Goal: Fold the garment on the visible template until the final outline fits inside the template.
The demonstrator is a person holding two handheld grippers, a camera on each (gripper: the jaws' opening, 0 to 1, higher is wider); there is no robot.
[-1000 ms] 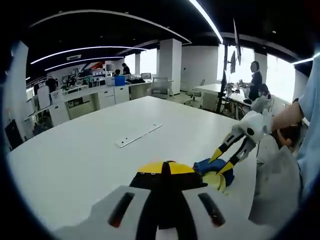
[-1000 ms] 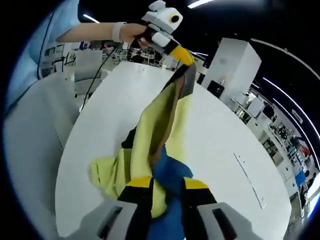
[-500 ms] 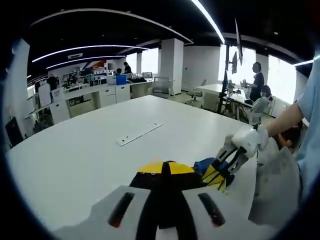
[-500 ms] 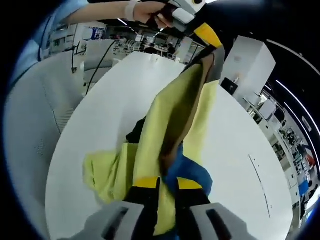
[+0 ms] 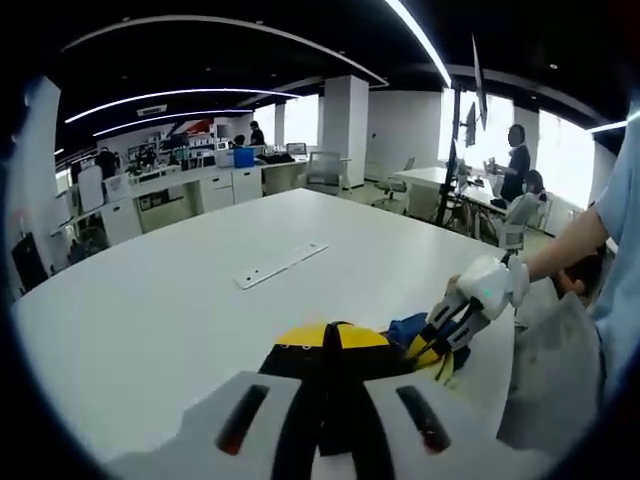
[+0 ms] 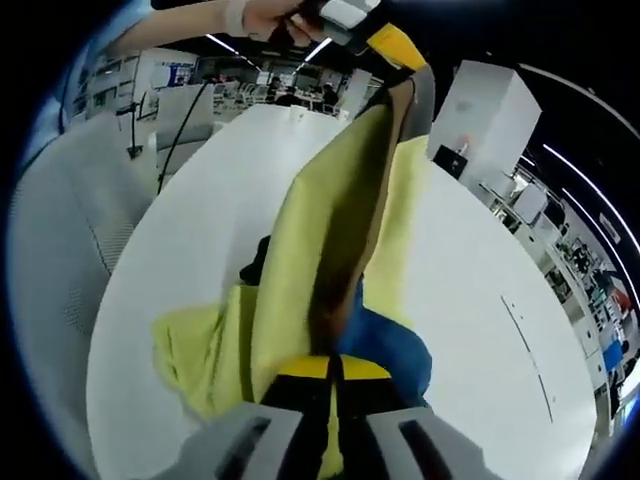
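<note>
The right hand-held gripper [image 6: 336,372] has just clamped shut on the yellow-and-blue garment [image 6: 320,250]. The left hand-held gripper [image 6: 392,45] holds its upper end taut above the table [image 6: 200,200]. Both ends gripped, folding can begin.

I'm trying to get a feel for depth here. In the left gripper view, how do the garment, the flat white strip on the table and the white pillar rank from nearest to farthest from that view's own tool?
1. Garment: just right of the left tool.
2. White strip: mid-table, ahead.
3. White pillar: beyond the table's far edge.
</note>
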